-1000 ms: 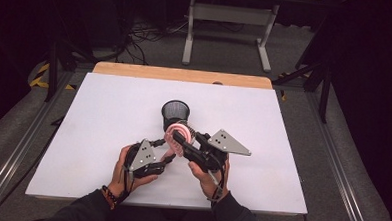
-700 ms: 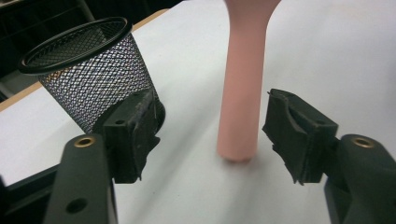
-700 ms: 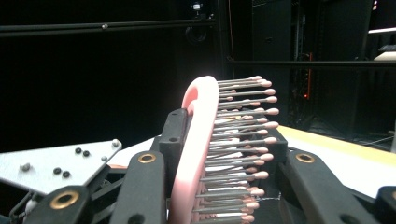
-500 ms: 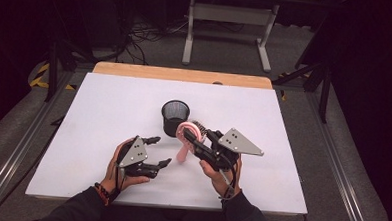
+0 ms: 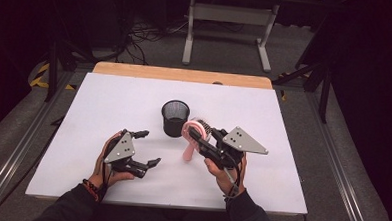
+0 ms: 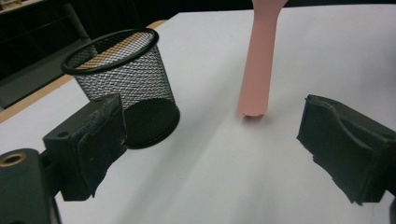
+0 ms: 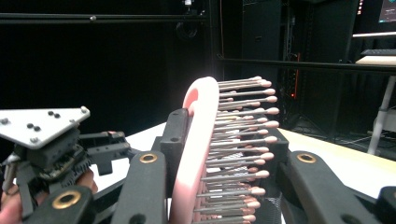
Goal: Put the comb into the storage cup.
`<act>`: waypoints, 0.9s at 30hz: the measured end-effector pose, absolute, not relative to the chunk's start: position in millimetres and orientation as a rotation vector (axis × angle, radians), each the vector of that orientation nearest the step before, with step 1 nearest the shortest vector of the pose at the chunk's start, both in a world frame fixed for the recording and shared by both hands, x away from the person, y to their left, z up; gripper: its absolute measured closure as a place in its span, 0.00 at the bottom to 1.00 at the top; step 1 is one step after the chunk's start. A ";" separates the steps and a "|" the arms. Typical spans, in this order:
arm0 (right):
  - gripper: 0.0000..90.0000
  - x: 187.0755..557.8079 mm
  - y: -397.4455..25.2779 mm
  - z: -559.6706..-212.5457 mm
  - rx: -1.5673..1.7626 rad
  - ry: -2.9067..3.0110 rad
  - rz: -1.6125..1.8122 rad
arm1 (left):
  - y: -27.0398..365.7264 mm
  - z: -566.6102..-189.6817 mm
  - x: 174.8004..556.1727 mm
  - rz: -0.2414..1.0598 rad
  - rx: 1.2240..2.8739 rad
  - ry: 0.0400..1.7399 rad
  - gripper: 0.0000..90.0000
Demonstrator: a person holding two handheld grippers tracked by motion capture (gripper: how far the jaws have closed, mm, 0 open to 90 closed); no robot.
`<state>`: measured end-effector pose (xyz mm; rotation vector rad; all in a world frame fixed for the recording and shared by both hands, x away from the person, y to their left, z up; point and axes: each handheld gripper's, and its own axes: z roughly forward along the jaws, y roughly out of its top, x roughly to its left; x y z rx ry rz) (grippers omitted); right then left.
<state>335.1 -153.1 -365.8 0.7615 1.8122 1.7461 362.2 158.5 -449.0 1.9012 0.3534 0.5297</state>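
Since the earlier frame, left gripper [image 5: 143,148] has drawn back, jaws spread and empty. Right gripper [image 5: 199,135] clamps the pink brush [image 5: 189,140] by its head, handle hanging beside the cup [image 5: 175,118].

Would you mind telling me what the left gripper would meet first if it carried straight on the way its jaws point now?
Probably the pink hairbrush: its handle hangs ahead between the open jaws of the left gripper. The mesh cup stands off to one side of that line. Depth is hard to judge here.
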 end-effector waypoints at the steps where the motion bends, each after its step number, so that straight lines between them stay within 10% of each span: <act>1: 0.70 335.4 -154.2 -365.6 0.760 1.810 1.743 | 161.1 -448.8 362.2 0.527 1.895 0.357 0.08; 27: 0.70 341.7 -175.4 -359.9 0.803 1.764 1.709 | 213.8 -455.3 354.2 0.544 1.889 0.405 0.06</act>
